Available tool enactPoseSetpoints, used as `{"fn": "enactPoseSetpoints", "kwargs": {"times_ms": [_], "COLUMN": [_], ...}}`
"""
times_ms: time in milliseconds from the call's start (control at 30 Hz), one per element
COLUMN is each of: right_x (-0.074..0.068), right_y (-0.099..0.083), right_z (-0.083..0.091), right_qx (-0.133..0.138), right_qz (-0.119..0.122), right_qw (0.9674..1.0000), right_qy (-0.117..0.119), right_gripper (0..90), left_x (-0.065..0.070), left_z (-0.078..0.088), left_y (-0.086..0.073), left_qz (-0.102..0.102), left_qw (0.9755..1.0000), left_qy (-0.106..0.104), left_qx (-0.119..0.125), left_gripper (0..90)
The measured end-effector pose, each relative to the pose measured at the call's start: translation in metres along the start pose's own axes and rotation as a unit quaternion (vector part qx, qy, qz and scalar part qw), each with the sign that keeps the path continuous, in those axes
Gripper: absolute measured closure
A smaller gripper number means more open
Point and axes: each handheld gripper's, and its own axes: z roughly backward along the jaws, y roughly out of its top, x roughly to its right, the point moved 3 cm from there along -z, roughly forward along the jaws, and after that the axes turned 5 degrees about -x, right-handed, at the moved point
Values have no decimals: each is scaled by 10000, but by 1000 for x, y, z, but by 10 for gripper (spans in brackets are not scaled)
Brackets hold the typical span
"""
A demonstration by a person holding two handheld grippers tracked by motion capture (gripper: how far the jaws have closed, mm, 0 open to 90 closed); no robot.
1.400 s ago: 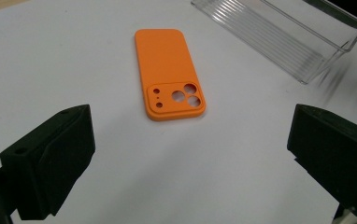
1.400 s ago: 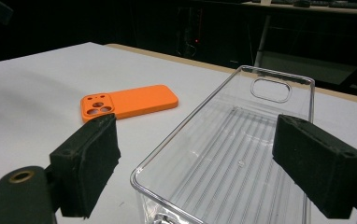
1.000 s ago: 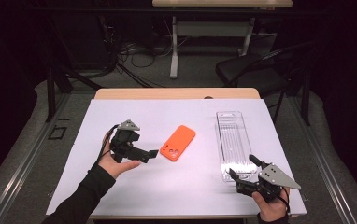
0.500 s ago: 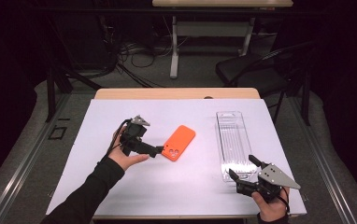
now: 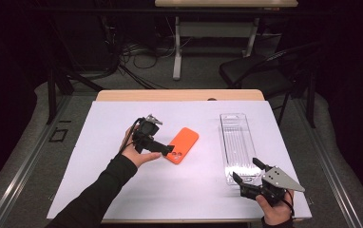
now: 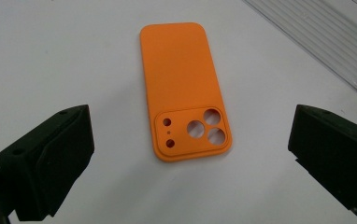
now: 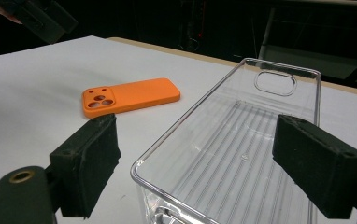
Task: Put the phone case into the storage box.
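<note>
An orange phone case lies back-up in the middle of the white table cover, its camera cut-outs at the near end. My left gripper hovers just left of that end, open wide, with the case ahead between the jaws and untouched. A clear plastic tray lies lengthwise at the right. My right gripper stands open at the tray's near end; a gap shows between its left pad and the tray wall. The case lies beyond, to the left.
A strip of the wooden tabletop shows past the white cover. On the floor behind stand a dark chair, another table's leg and loose cables. Bare cover lies in front of and left of the case.
My left gripper has moved right across the table up to the near end of the orange case. The right gripper and the tray have kept still.
</note>
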Motion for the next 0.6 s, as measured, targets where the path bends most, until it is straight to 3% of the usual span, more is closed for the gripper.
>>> {"fn": "enactPoseSetpoints", "kwargs": {"times_ms": [600], "right_x": [1], "right_y": [-1], "right_z": [-1], "right_qx": [-37], "right_qz": [-26], "right_qw": [10000], "right_qy": [16], "right_gripper": [140], "left_x": [-1], "left_z": [-29], "left_y": [21], "left_qz": [269], "left_qw": [9991], "left_qy": [-62], "left_qx": [-309], "left_gripper": [5]}}
